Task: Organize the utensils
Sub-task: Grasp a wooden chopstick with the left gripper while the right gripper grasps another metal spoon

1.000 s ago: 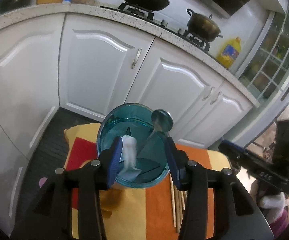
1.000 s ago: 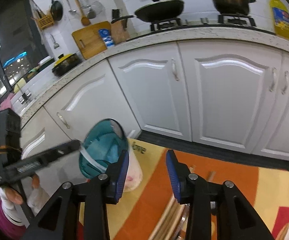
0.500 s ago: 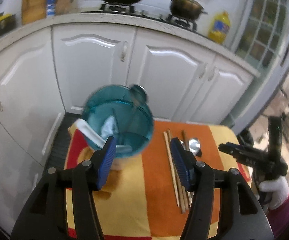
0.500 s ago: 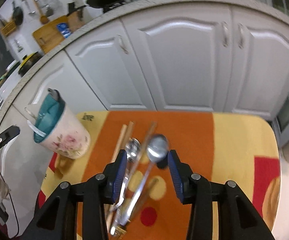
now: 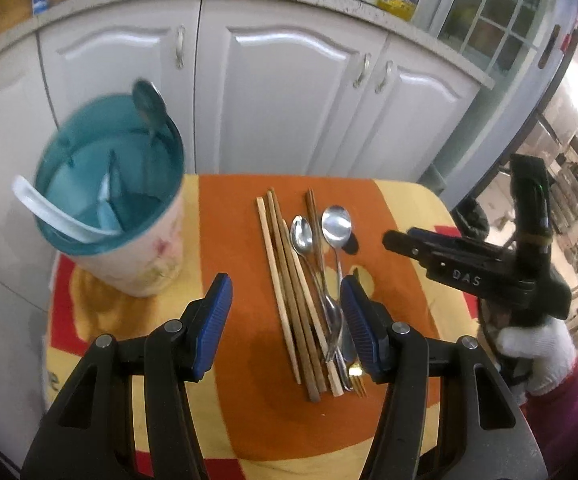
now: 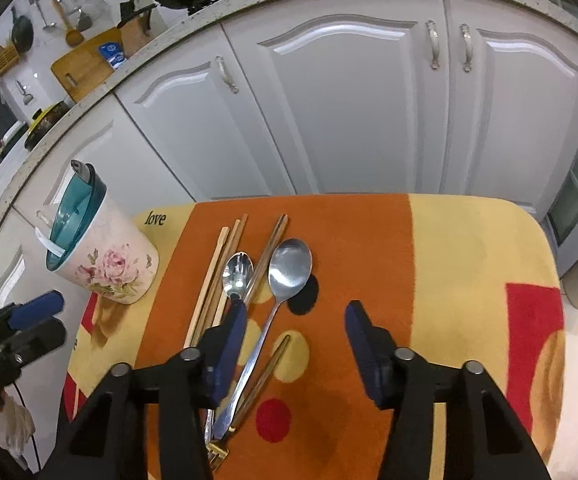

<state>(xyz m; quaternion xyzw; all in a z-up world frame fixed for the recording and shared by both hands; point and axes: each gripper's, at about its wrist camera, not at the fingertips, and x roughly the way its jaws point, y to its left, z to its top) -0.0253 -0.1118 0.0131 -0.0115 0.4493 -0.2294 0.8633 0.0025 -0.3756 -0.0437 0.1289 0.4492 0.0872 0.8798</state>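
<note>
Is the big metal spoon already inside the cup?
No, the big spoon lies flat on the cloth, apart from the cup.

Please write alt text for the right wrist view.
The open right gripper hovers over two metal spoons and wooden chopsticks lying on an orange and yellow cloth; a floral utensil holder stands at left.

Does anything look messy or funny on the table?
A little. The chopsticks and two metal spoons lie loose on the orange cloth, overlapping in a heap, not in the flowery holder. The white spoon leans out over its rim. Nothing is spilled or broken.
</note>
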